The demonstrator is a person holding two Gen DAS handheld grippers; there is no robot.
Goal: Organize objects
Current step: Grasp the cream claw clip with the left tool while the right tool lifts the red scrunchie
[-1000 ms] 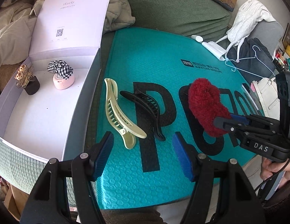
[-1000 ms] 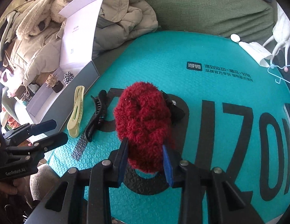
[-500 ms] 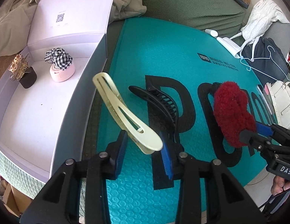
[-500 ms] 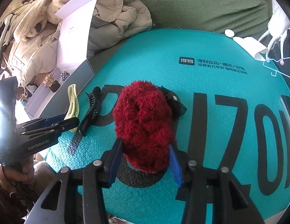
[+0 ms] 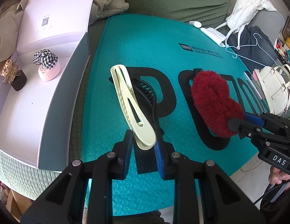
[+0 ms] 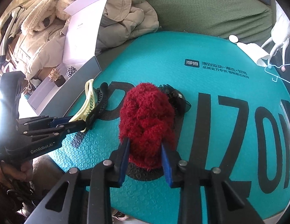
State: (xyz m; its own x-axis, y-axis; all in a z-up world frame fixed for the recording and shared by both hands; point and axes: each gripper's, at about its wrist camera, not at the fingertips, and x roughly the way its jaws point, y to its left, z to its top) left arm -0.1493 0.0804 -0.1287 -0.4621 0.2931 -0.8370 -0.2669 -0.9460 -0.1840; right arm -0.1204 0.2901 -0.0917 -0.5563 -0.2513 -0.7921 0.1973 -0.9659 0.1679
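1. Since a second ago my left gripper (image 5: 144, 143) went from spread wide over the teal mailer (image 5: 145, 43) to pinched on the near end of the cream hair clip (image 5: 130, 102); half a second ago it was already on it.
2. The cream hair clip now tilts up off the teal mailer, far end raised toward the white box (image 5: 57, 93); before, it lay flat.
3. The black claw clip (image 5: 146, 95) stays on the teal mailer, just behind the cream one, partly covered by it.
4. My right gripper (image 6: 146, 156) keeps squeezing the red fuzzy scrunchie (image 6: 146, 123), near the middle of the teal mailer, same grip as earlier.
5. The white box sits at the teal mailer's left edge, lid up, with a checkered scrunchie (image 5: 45, 60) on a pink stand (image 5: 49, 72) and a gold clip (image 5: 9, 72) on a dark block inside.
6. Hard to read: a dark item (image 6: 177, 100) behind the red fuzzy scrunchie is mostly hidden, can't identify it. I can't tell if the scrunchie touches the mailer. The box's near corner is cut off.
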